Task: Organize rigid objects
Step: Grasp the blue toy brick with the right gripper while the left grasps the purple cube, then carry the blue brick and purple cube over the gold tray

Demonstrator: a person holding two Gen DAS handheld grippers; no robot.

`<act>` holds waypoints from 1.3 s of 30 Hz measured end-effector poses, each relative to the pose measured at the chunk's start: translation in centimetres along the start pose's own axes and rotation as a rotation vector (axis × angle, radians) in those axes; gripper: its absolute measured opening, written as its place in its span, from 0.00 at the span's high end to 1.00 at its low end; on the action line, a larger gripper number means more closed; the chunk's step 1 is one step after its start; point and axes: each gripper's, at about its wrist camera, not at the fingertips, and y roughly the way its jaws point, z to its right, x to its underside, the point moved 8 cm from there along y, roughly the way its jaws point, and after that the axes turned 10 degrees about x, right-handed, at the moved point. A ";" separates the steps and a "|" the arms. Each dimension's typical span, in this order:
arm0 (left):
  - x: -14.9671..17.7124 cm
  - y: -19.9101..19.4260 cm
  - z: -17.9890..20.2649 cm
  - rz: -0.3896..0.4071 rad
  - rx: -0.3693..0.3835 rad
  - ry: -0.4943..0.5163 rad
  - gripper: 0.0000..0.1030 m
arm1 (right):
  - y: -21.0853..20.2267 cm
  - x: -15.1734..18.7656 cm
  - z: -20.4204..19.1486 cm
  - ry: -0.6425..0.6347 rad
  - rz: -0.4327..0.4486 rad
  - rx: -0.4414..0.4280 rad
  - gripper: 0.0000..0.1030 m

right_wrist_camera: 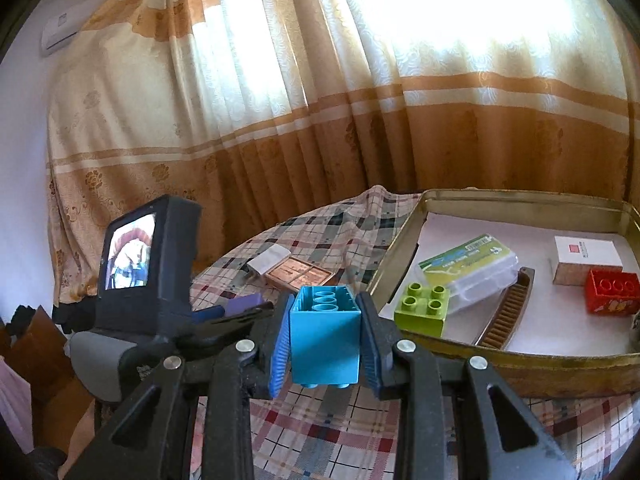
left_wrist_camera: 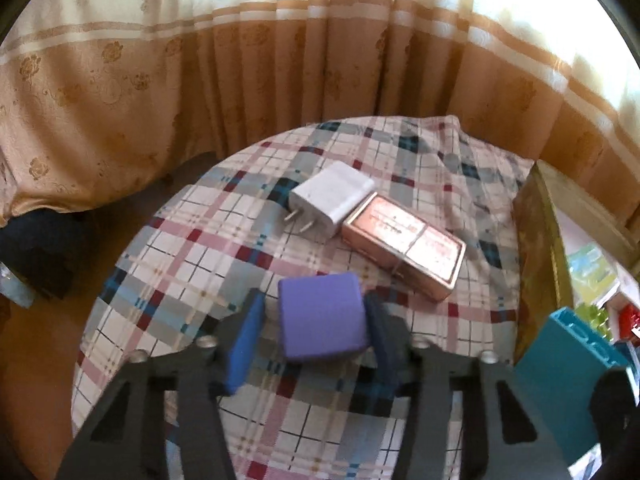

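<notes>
Sunlit tan curtains point(right_wrist_camera: 320, 100) behind plaid-covered table point(left_wrist_camera: 200, 248).

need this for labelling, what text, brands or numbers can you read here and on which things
None can be read as words.
Rose-gold box: lines of print on top, too blurred.
Green-labelled clear case in the tin tray: barcode and print, too small.
White carton: red square mark with small print beside it, unreadable.
Red brick: pale marks on its side, not legible.
White charger, purple block, blue brick: no text seen.
</notes>
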 end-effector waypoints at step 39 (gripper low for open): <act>1.8 -9.9 4.8 0.233 0.026 0.105 0.62 | -6.9 -0.4 3.5 0.043 0.154 0.087 0.67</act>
